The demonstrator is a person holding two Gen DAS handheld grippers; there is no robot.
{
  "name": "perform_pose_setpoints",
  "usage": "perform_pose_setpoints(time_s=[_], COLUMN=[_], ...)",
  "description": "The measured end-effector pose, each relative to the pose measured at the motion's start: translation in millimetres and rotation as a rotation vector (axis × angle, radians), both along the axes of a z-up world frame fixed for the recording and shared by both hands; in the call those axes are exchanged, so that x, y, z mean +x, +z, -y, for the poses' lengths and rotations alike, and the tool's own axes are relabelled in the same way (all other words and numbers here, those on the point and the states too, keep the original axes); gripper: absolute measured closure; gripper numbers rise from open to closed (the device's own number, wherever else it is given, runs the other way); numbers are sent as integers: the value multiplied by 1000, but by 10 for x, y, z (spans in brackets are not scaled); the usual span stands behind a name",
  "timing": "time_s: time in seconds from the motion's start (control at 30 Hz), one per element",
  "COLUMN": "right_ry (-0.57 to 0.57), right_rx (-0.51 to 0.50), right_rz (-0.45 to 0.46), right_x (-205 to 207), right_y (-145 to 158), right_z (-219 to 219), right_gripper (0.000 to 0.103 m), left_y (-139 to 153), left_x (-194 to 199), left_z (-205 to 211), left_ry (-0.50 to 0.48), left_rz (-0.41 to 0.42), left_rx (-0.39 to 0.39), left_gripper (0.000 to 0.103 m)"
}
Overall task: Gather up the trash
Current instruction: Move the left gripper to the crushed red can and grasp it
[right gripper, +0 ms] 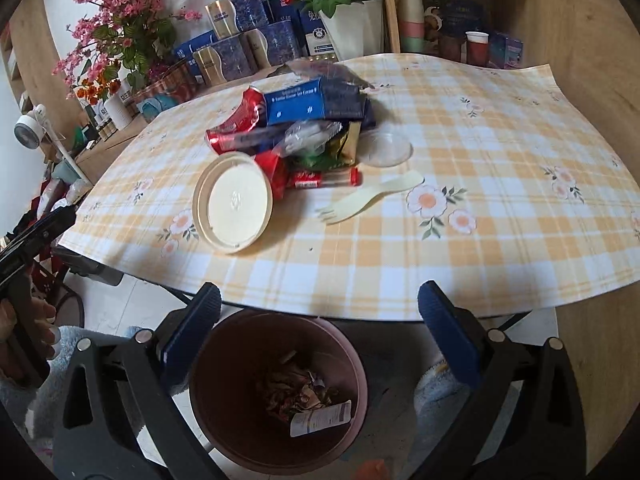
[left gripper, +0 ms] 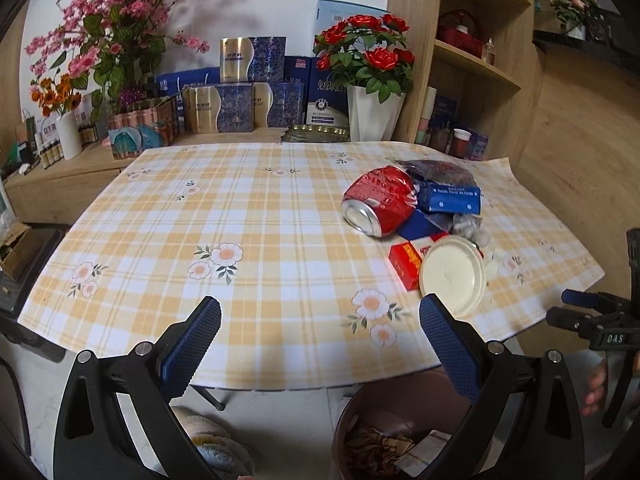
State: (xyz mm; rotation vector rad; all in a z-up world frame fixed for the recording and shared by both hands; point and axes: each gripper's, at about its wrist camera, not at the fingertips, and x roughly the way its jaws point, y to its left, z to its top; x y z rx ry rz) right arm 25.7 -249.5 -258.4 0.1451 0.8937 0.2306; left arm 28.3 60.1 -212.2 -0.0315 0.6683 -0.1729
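A heap of trash lies on the checked tablecloth: a crushed red can, a blue ice-cream box, a round cream lid, a red packet, wrappers, a clear plastic lid and a pale spork. A brown bin with scraps inside stands on the floor under the table's near edge. My right gripper hangs open above the bin. My left gripper is open and empty over the table edge.
Gift boxes, a white pot of red roses and pink blossoms line the sideboard behind the table. A wooden shelf unit stands at the right. A person's hand holds the other gripper at the left.
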Motion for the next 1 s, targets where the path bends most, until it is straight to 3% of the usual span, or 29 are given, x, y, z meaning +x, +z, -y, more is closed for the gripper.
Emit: perform_pose_setpoints(time_s=[0.13, 0.27, 0.43, 0.5, 0.53, 0.63, 1.0], right_ry=[-4, -14, -30, -36, -40, -58, -66], right_rx=[-23, -91, -101, -97, -96, -91, -105], right_rz=[39, 78, 87, 84, 85, 81, 90], right_x=[45, 106, 233, 290, 315, 425, 769], right_y=[109, 199, 259, 265, 266, 244, 161], right_z=[44, 38, 101, 124, 136, 179, 225], right_gripper=[6, 6, 6, 6, 6, 6, 6], left_y=[-21, -25, -15, -14, -16, -23, -263], left_x=[169, 242, 358, 431, 494, 683, 1455], left_z=[-5, 0, 37, 36, 30, -6, 134], left_ry=[21, 32, 25, 22, 21, 35, 91], left_rz=[-84, -101, -129, -151, -174, -233, -400], left_rx=[-39, -57, -67, -92, -117, -209, -545], left_gripper=[6, 6, 6, 14, 23, 34, 58])
